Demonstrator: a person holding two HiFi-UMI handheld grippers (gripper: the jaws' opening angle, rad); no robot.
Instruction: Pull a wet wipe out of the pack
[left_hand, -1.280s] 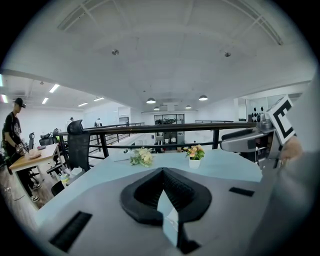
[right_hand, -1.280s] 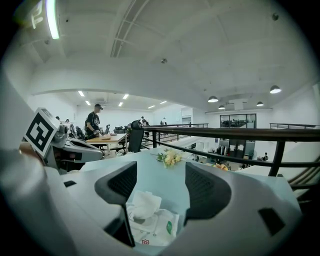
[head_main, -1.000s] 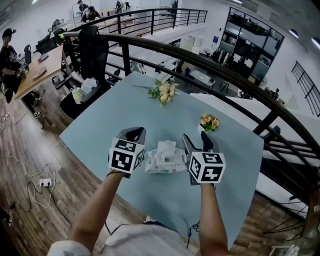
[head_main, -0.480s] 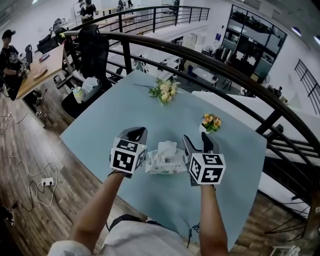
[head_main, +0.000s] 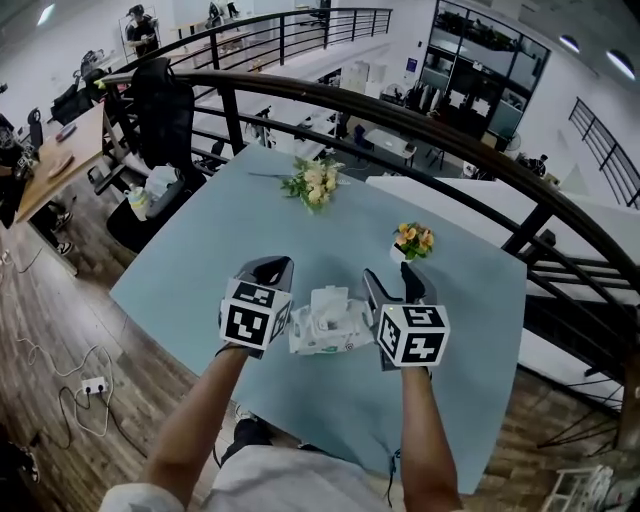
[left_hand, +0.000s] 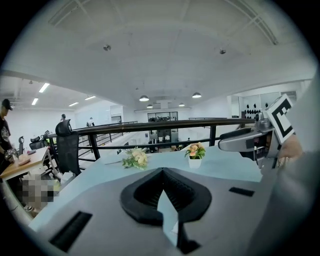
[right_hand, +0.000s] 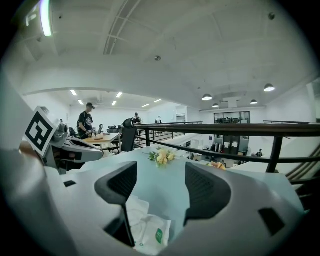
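Left gripper: jaws pressed together, nothing between them. It hovers just left of the wipe pack. The pack lies flat on the blue table between both grippers, with a white sheet poking up. Right gripper: jaws apart, empty, just right of the pack.

white wipe pack flat on table

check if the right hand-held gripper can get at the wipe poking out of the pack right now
Probably yes. The right hand-held gripper is open beside the pack, with nothing between it and the raised wipe; it would only need to swing left.
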